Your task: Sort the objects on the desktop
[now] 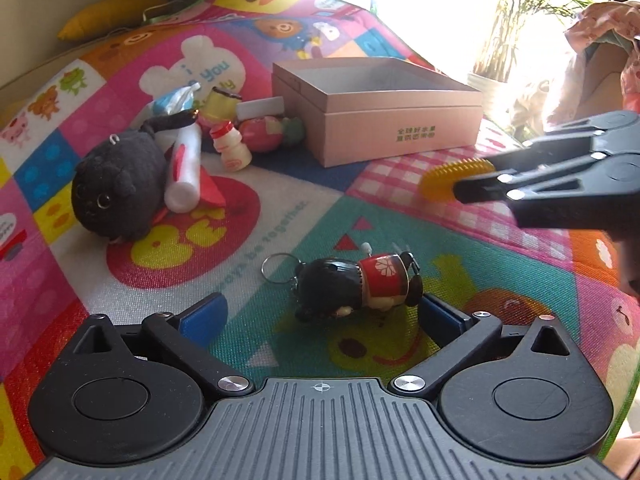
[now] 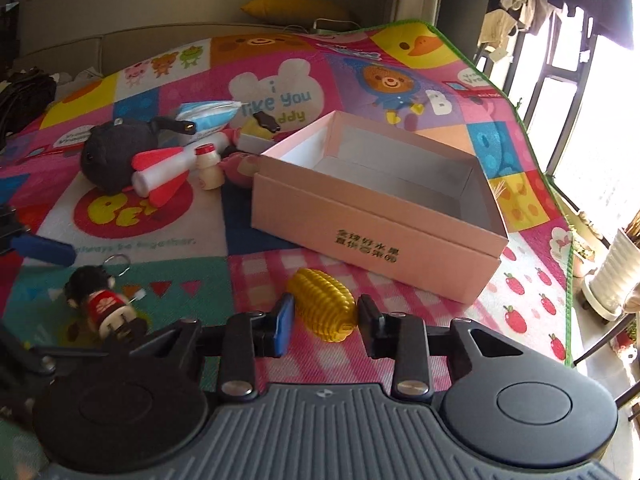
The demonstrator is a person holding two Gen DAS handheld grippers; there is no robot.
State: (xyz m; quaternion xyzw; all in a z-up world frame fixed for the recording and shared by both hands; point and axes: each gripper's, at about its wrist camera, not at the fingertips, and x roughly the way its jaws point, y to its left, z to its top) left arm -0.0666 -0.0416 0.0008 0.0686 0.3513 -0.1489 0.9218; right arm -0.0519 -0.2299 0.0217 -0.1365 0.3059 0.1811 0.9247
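The pink cardboard box (image 2: pixel 376 216) sits open-topped and empty on the play mat (image 2: pixel 280 268), I judge as the sorting bin. My right claw (image 2: pixel 324 318) is nearly closed around the ribbed yellow toy (image 2: pixel 322 308), just before the box. My left claw (image 1: pixel 324 316) gapes wide, empty, over the doll keychain (image 1: pixel 360 284).
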